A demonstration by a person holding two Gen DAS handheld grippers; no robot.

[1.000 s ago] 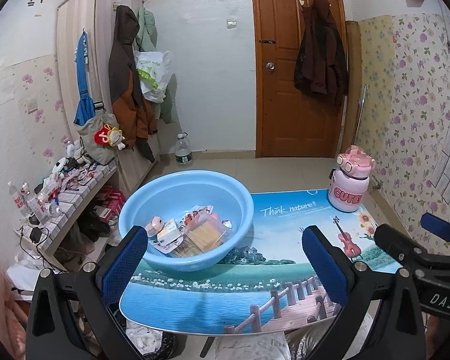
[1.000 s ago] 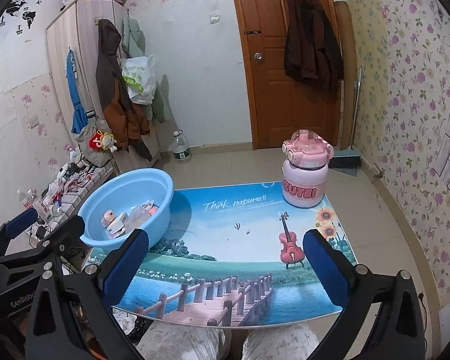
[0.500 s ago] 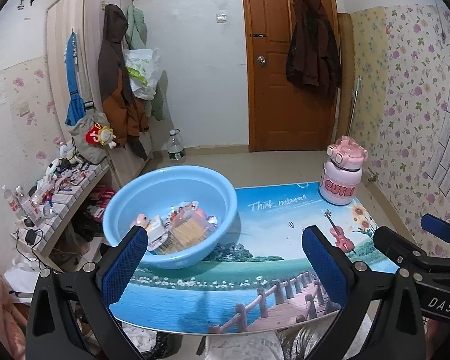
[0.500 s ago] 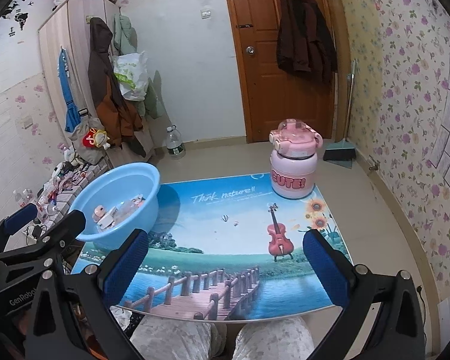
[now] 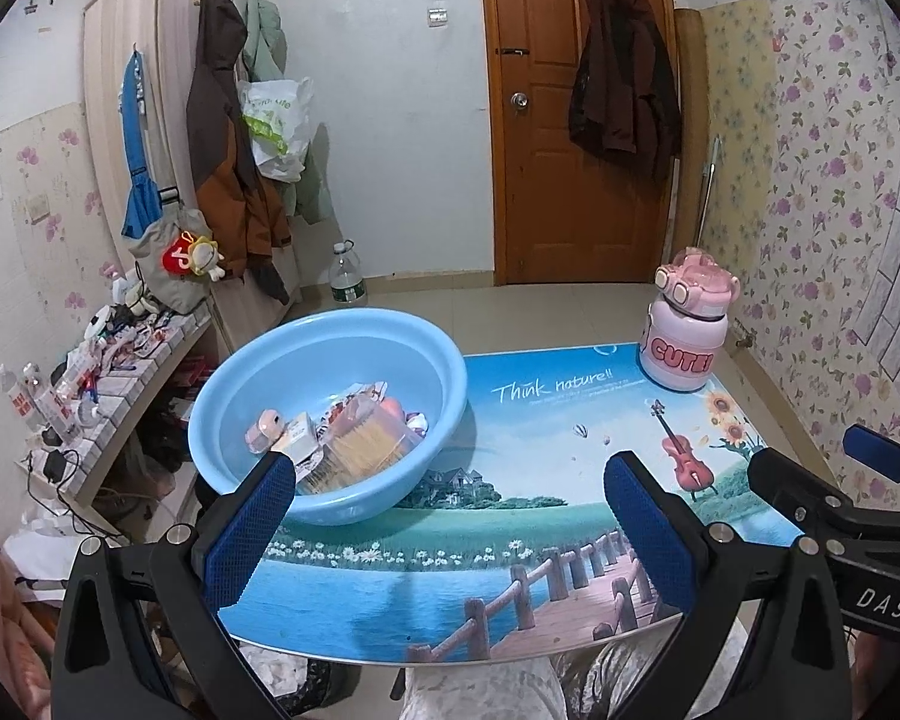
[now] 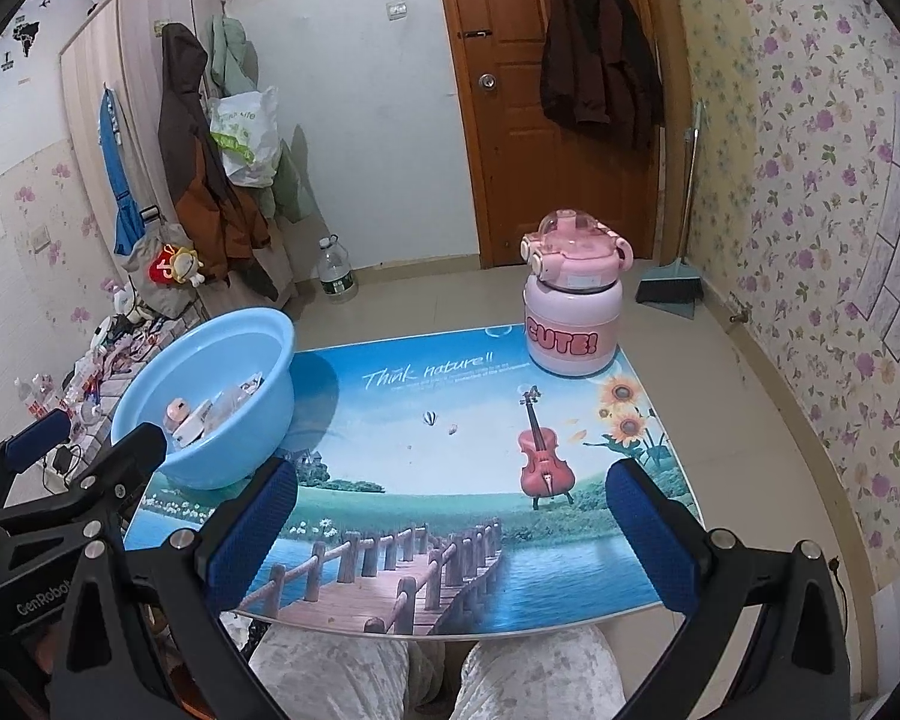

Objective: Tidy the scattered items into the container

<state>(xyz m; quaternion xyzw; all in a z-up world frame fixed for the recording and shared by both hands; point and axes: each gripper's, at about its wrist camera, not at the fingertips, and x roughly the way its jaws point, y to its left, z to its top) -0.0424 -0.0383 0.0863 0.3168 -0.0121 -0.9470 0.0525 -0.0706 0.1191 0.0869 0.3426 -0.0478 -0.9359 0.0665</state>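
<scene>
Table: small tabletop (image 5: pixel 354 594) covered by a glossy printed scene of sky, water, a wooden bridge and a red violin, with the words "Think nature!!" near the far edge; the person's knees in pale patterned trousers (image 6: pixel 510 678) show under the near edge.
Container: round light-blue plastic basin (image 5: pixel 426 372) standing on the tabletop's left edge, towards the far-left corner, part of it overhanging that edge.
Bottle: squat pink-and-white plastic water bottle (image 6: pixel 573 312) lettered "CUTE!", upright at the far-right corner, well apart from the basin.
Left tool: left gripper (image 5: pixel 450 531) with black arms and blue ribbed pads, jaws spread wide with nothing between them, held above the near edge; its left pad overlaps the basin's near rim in the left wrist view.
Right tool: right gripper (image 6: pixel 453 534) of the same build, jaws likewise wide apart and empty, above the near edge towards the right side.
Items: small packets, a pinkish round object and a box of tan sticks (image 5: pixel 360 444) all lying together in the bottom of the basin.
</scene>
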